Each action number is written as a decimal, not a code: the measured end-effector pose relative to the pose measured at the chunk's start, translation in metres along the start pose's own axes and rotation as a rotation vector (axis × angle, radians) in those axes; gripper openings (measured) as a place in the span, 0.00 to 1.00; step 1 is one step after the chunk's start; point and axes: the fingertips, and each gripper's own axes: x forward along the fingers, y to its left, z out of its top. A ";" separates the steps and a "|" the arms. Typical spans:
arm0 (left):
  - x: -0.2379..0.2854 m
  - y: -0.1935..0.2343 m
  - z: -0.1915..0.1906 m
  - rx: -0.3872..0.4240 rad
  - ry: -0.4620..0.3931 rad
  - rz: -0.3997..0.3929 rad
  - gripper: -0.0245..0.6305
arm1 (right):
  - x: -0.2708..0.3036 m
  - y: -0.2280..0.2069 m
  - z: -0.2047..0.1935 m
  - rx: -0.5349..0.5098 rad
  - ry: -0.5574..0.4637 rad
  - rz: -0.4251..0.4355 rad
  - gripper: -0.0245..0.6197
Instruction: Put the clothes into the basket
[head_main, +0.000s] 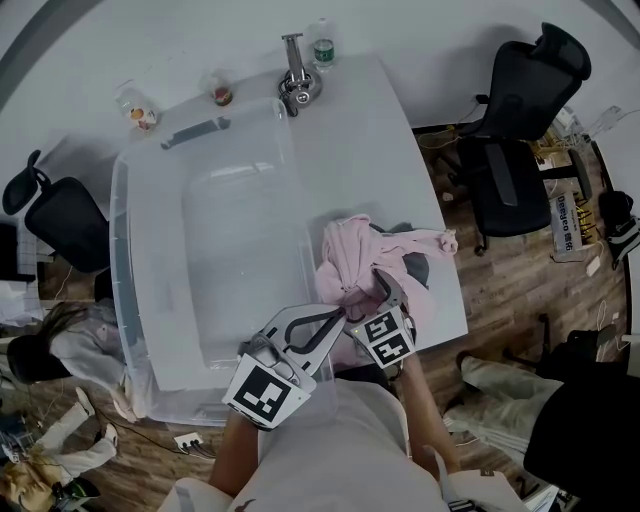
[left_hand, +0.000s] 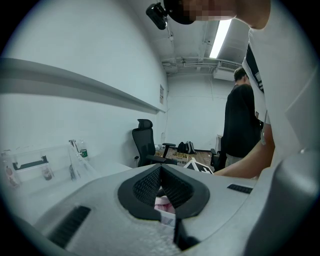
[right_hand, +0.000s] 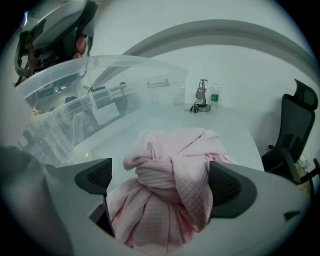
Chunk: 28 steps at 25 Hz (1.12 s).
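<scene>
Head view: clear basket (head_main: 150, 300) sits on the left part of the white desk (head_main: 400, 150), nothing visible in it. Pink clothes (head_main: 350, 260) are bunched on the desk just right of the basket, near the front edge, outside it. A darker piece lies on the right of the heap. Left tool (head_main: 340, 318) is low at the basket's front right corner, tip at the edge of the clothes. Right tool (head_main: 383, 285) is just beside it, over the heap. Tap (head_main: 295, 80) and bottle (head_main: 322, 50) stand at the desk's far edge. Office chairs to either side.

Left gripper view: left tool (left_hand: 161, 172) has its pad tips together. A scrap of pink clothes (left_hand: 164, 203) shows in the gap behind the tips; can't tell if it's pinched or just seen through. Beyond: chair (left_hand: 145, 142), a person in black (left_hand: 242, 125), the tap (left_hand: 75, 157) far left.

Right gripper view: right tool (right_hand: 162, 182) is spread wide and straddles the knotted bundle of clothes (right_hand: 175, 145). The right pad is at the cloth's edge, the left pad is clear of it, no squeeze. The bundle rests on the desk (right_hand: 235, 130). Basket (right_hand: 100, 85) is up left, its wall just beside the clothes. Tap (right_hand: 201, 95) and bottle (right_hand: 215, 96) sit at the back, chair (right_hand: 295, 130) at right.
</scene>
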 end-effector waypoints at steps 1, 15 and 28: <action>0.001 0.000 -0.001 0.000 0.001 -0.001 0.05 | 0.002 -0.001 -0.002 0.003 0.005 -0.004 0.93; 0.008 0.003 -0.007 0.025 0.030 -0.003 0.05 | 0.035 -0.018 -0.020 -0.085 0.047 -0.046 0.93; 0.006 0.011 -0.009 -0.007 0.032 0.021 0.05 | 0.032 -0.024 -0.022 -0.053 0.067 -0.078 0.71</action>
